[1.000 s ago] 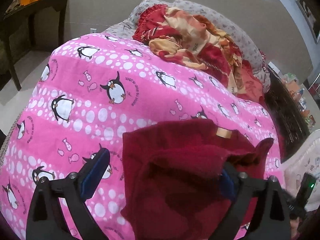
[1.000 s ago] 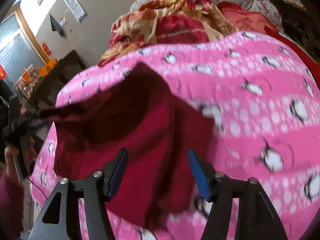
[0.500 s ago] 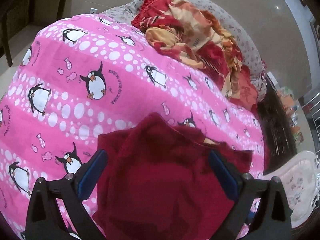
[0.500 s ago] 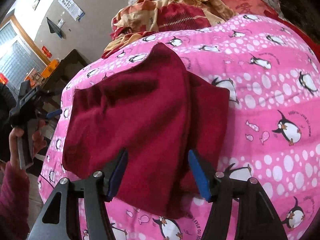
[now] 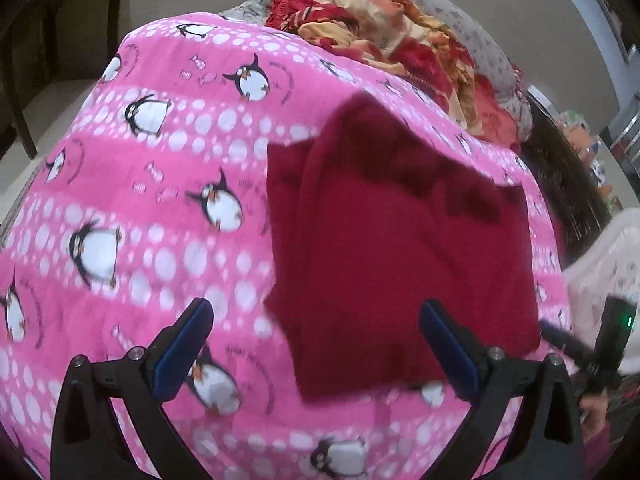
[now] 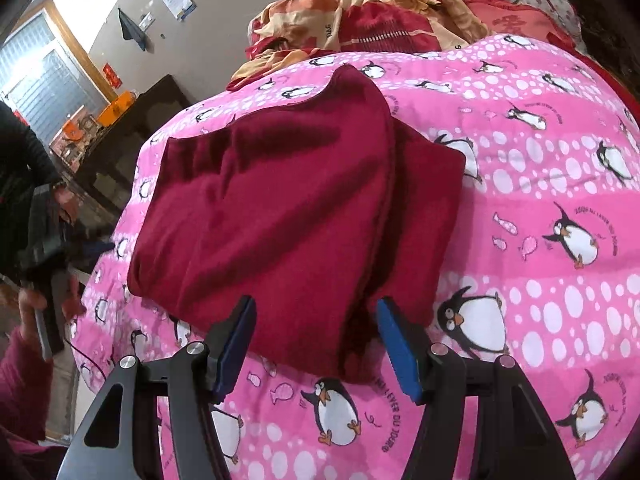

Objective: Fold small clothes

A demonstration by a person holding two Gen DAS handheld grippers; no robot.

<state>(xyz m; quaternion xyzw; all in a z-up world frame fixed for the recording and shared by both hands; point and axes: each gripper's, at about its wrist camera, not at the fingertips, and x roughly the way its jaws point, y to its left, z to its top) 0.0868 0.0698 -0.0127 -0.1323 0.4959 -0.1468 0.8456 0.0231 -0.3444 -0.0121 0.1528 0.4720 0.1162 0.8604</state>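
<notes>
With the left tool [image 5: 316, 344] spread wide and the right tool [image 6: 316, 344] half-open, both empty, the folded red garment [image 6: 280, 216] lies loose on the bed's pink blanket [image 6: 540, 168] — a careless regrasp near the bed's near edge could catch one layer and undo the fold.

The pink blanket [image 6: 540, 168] reads "LEVER DU JOUR" beside penguins.

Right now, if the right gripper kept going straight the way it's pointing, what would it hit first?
Most likely the near edge of the folded dark red garment, which lies between the open fingers of the right gripper on the pink penguin blanket. Depth is hard to judge.
</notes>
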